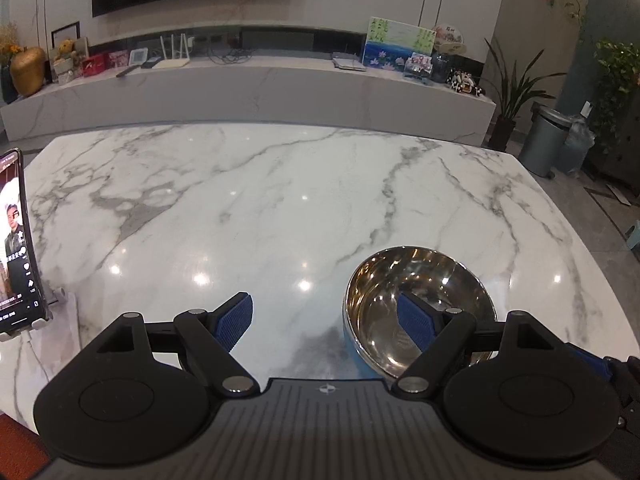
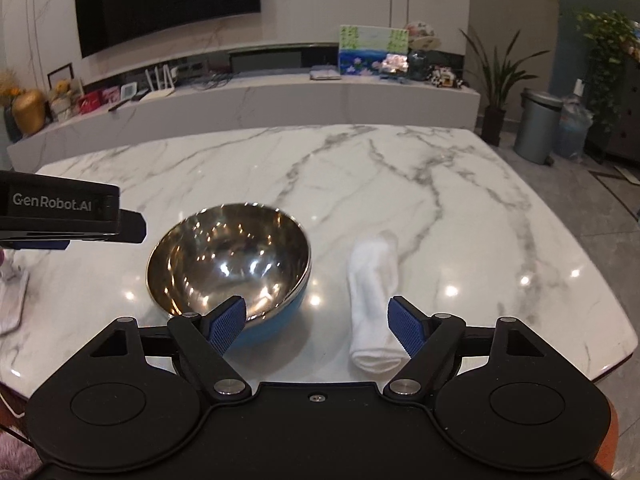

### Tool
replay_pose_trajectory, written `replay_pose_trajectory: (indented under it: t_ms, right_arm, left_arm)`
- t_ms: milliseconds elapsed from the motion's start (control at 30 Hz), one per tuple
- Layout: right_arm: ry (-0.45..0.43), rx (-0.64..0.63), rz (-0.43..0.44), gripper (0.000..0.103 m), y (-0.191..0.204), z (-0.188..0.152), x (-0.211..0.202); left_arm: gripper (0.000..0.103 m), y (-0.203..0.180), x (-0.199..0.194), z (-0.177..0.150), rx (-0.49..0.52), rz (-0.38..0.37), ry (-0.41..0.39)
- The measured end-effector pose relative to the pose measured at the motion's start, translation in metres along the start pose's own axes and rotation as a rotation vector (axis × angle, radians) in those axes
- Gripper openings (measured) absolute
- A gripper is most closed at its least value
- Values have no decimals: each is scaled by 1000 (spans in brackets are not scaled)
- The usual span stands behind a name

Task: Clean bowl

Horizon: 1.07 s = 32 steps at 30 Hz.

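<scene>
A steel bowl (image 1: 420, 308) with a blue outside sits upright on the marble table (image 1: 280, 200); it also shows in the right wrist view (image 2: 228, 260). My left gripper (image 1: 326, 322) is open and empty, above the table, with its right finger in front of the bowl's inside. A rolled white cloth (image 2: 374, 300) lies on the table right of the bowl. My right gripper (image 2: 316, 326) is open and empty, near the table's front edge, its left finger before the bowl, its right finger before the cloth. The left gripper's body (image 2: 60, 214) shows at left.
A phone on a stand (image 1: 16, 240) is at the table's left edge, on a white cloth (image 2: 10, 304). Beyond the table's far edge is a low marble TV bench (image 1: 240, 92) with small items. A bin (image 1: 546, 140) and plants stand at the right.
</scene>
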State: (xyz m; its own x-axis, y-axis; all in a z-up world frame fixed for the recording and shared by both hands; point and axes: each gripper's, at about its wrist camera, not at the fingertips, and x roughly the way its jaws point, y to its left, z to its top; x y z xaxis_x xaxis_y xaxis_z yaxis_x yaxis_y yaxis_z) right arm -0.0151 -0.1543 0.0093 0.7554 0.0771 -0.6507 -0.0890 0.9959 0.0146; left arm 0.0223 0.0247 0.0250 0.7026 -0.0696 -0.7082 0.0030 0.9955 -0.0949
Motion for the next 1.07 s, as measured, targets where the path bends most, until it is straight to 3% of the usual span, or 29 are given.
replay_pose_trajectory:
  t_ms: [1067]
  right_arm:
    - [-38,-1,5,76,-4,-2,-8]
  left_arm:
    - [79,-5,6,-16,10,7,58]
